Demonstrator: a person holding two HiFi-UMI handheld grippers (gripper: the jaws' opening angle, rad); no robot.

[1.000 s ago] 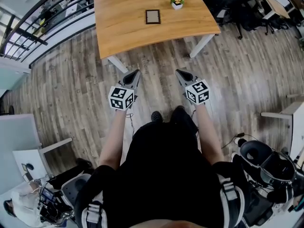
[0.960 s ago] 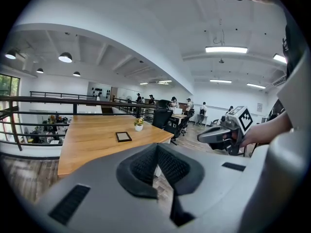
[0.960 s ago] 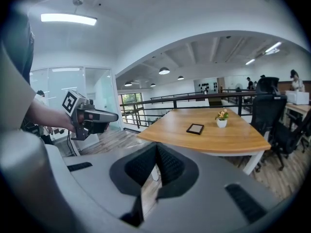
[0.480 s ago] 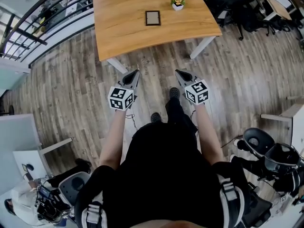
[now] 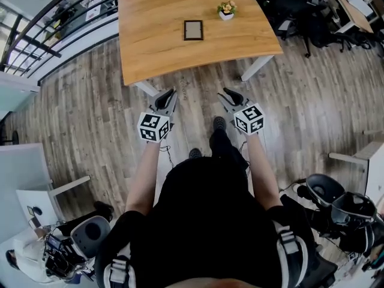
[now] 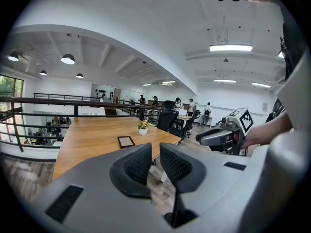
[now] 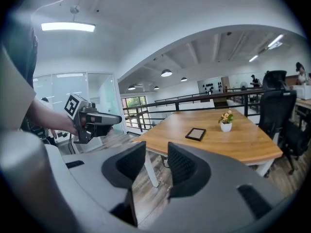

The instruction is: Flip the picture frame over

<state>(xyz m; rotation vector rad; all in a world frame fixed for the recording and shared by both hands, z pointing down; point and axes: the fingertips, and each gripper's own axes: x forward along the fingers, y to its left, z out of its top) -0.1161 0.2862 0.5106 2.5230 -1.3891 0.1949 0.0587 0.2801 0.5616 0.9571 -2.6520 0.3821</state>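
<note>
Low in the right gripper view, the right gripper's (image 7: 156, 152) jaws have just been opening, with nothing between them. The left gripper's (image 6: 156, 153) jaws stand almost together, empty. The picture frame (image 5: 193, 30) lies flat on the wooden table (image 5: 150, 38) at upper centre of the head view.

The grey left gripper (image 5: 170, 93) and right gripper (image 5: 227, 92) have come nearer the light wooden table (image 5: 156, 38). The right gripper's jaws have just been opening, empty.
</note>
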